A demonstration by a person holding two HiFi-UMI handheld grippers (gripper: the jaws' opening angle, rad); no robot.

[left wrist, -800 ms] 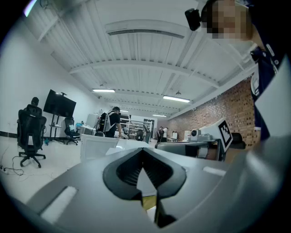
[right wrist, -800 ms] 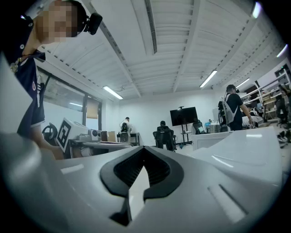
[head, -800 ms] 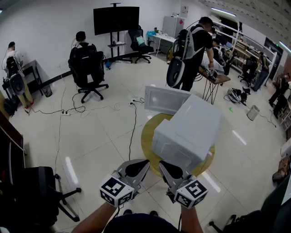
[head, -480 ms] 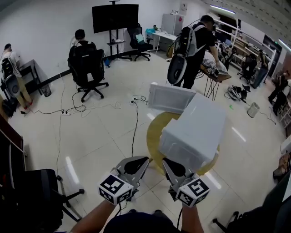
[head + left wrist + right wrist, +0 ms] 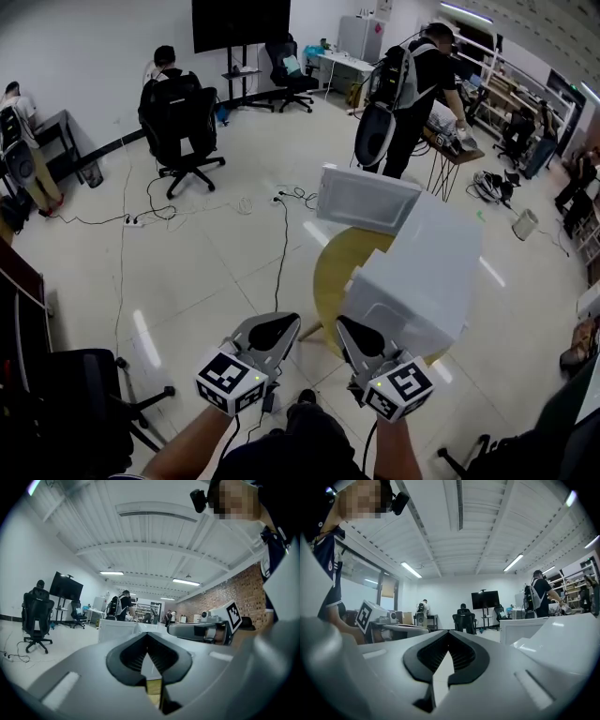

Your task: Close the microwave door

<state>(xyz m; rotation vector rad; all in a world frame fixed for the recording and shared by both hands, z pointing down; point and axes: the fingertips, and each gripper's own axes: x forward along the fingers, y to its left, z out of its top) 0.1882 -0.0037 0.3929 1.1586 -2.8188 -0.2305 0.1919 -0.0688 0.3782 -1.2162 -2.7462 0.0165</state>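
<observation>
Left gripper (image 5: 148, 637): we see the two dark ribbed jaws closed tip to tip, with nothing clamped between them. Only a sliver of floor and yellow tabletop shows through the slot behind the tips.

Right gripper (image 5: 450, 634): same reading, tips closed together and empty.

From the head view, the left gripper (image 5: 286, 323) and the right gripper (image 5: 349, 330) sit side by side, low in the frame. Both point forward, and each carries its marker cube at the rear.

The white box-shaped microwave (image 5: 417, 281) stands just ahead of the right gripper, on a round yellow table (image 5: 330, 272). Its back corner is towards us. We cannot tell whether the right gripper touches the casing.

In the right gripper view the white casing (image 5: 562, 639) fills the right side, next to the jaws and not between them.

The flat white door (image 5: 367, 200) of the microwave stands swung wide open at the far left end of the body, well apart from both grippers. It shows as a pale upright panel in the left gripper view (image 5: 117, 630) and in the right gripper view (image 5: 520, 629).

Beyond, black cables (image 5: 279, 246) trail over the pale tiled floor (image 5: 187, 262). A black office chair (image 5: 178, 122) has someone seated in it. A standing person with a backpack (image 5: 412, 84) leans over a small table at the far right.
</observation>
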